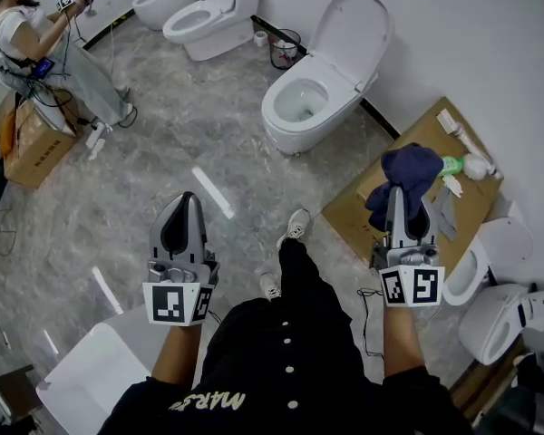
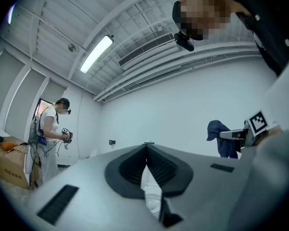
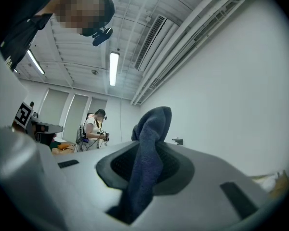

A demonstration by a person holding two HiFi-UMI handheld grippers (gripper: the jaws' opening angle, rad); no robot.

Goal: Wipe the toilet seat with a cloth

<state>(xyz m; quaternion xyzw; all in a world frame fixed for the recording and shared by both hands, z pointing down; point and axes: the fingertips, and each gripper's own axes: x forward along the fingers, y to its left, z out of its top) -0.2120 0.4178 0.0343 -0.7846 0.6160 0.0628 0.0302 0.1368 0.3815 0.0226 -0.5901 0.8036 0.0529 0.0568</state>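
Cloth [image 1: 408, 175] is already picked up, so the step in hand looks like the carry toward the toilet [image 1: 313, 89]; no wiping has begun. The right gripper [image 1: 404, 208], at the lower right of the head view, has its jaws clamped on the dark blue cloth. In the right gripper view the fabric [image 3: 149, 148] runs up between the jaws and flops over their tips. The left gripper [image 1: 183, 208], lower left of centre, has its jaws brought together at the tips with nothing between them, as the left gripper view [image 2: 147, 150] shows.

The toilet stands in the upper centre of the head view, well apart from both grippers. Its lid [image 1: 349, 25] is raised against the wall and the toilet seat [image 1: 276, 107] lies exposed around the bowl. The cloth hangs over a cardboard sheet [image 1: 435, 134] at centre right.

The next move probably calls for bringing the right gripper forward and to the left, then lowering the cloth flat onto the seat rim. The hanging folds should be kept out of the bowl.

Readable writing is scarce. Pale lettering on the black shirt [image 1: 208, 399] at the bottom edge appears upside down and cannot be read with confidence. Print on the cardboard box [image 1: 36, 148] at the left edge is too small. The marker cubes [image 1: 412, 286] carry only black-and-white patterns.
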